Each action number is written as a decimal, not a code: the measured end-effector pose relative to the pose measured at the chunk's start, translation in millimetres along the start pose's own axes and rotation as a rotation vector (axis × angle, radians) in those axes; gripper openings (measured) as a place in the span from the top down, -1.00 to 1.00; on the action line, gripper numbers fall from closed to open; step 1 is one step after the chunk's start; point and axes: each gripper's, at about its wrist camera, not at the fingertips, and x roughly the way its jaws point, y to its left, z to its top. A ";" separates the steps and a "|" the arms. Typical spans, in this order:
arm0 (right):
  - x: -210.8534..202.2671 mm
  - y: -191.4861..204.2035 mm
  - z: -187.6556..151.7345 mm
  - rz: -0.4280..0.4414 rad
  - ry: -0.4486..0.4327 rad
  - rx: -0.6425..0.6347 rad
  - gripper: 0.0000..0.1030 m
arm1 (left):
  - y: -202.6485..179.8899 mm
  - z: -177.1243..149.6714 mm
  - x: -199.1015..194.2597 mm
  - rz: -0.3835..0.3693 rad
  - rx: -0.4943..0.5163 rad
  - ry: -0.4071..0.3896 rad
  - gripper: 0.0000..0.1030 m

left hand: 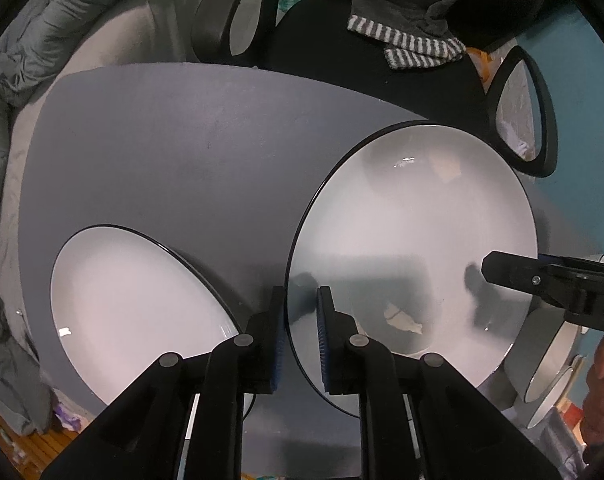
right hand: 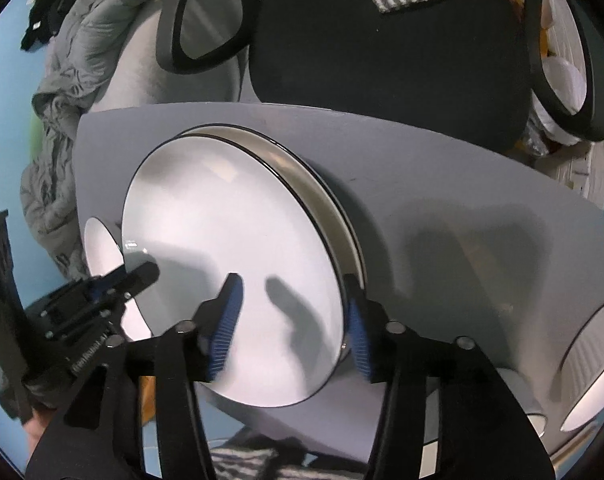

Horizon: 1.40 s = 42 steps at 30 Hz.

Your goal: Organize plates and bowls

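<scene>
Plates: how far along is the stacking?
Done: nothing looks finished beyond one plate lying under the lifted one. In hand: the left gripper pinches the rim of the big plate, held tilted over that lower plate; the right gripper straddles its opposite edge, jaws open. Left: a third plate sits apart on the table, and bowls wait at the right edge.

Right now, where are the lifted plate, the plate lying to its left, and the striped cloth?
lifted plate (left hand: 414, 240), left wrist view, middle of its white face
flat plate (left hand: 141, 300), left wrist view, white centre
striped cloth (left hand: 418, 46), left wrist view, striped edge
</scene>
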 end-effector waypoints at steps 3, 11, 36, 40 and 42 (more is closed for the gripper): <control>2.7 0.7 0.4 -0.011 0.041 0.032 -0.17 | -0.5 -0.9 -1.2 0.007 -0.008 0.002 0.72; 1.7 15.5 0.6 -0.107 0.079 0.044 -0.33 | -2.3 -4.9 -7.2 0.022 -0.021 -0.015 0.69; -8.2 24.8 -17.4 -0.265 0.039 -0.006 -0.39 | 9.9 -37.4 -34.7 -0.016 -0.048 -0.074 0.69; -13.8 24.9 -29.6 -0.288 0.017 -0.041 -0.39 | 13.0 -45.7 -39.2 -0.025 -0.053 -0.076 0.69; -16.7 25.2 -34.7 -0.290 0.011 -0.059 -0.39 | 14.7 -51.3 -41.9 -0.024 -0.051 -0.083 0.68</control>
